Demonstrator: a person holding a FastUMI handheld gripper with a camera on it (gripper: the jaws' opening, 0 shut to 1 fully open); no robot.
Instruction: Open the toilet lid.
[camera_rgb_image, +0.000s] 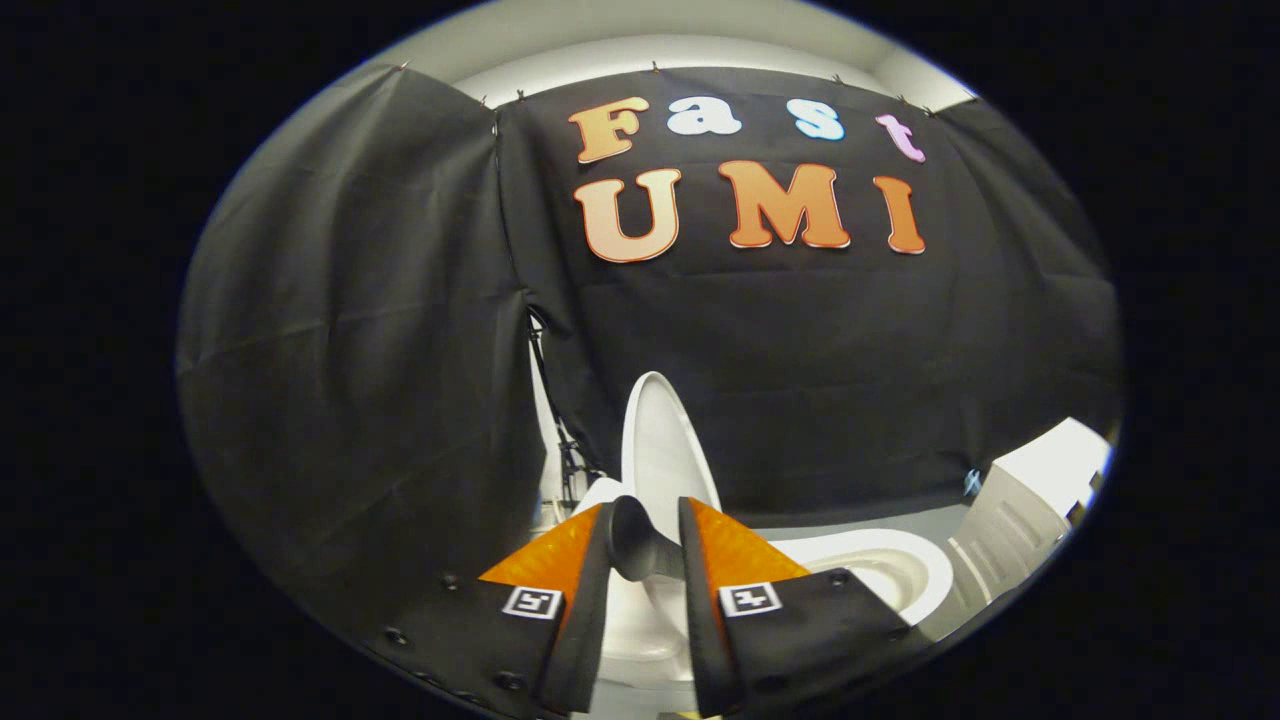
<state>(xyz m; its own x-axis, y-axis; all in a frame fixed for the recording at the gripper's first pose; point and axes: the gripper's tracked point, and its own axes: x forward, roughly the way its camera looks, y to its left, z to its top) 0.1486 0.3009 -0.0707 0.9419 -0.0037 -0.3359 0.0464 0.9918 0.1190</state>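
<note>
- I see the gripper (645, 530) low in my view, its two fingers (590, 600) set a narrow gap apart.
- Between the fingers sits a dark rounded piece, which looks like part of the gripper; I cannot tell whether it touches the lid.
- The lid (660, 455) stands raised, nearly upright, just ahead of the fingertips and rising above them; its pale inner face is turned toward the bowl.
- I cannot tell whether both fingers press on the lid, since its lower edge is hidden behind them.
- The toilet bowl (915, 570) lies open just beyond the right finger, its white rim glossy and smooth.
- A black cloth wall (350, 330) hangs behind and to the left, creased, pinned along its top edge.
- A gap in the cloth left of the lid shows dark cables (560, 430) and a pale strip behind.
- A white ribbed unit (1020, 510) stands right of the bowl, against the cloth.
- The grey floor (860, 522) shows between bowl and cloth.
- Above the cloth is a pale ceiling (640, 30).
</note>
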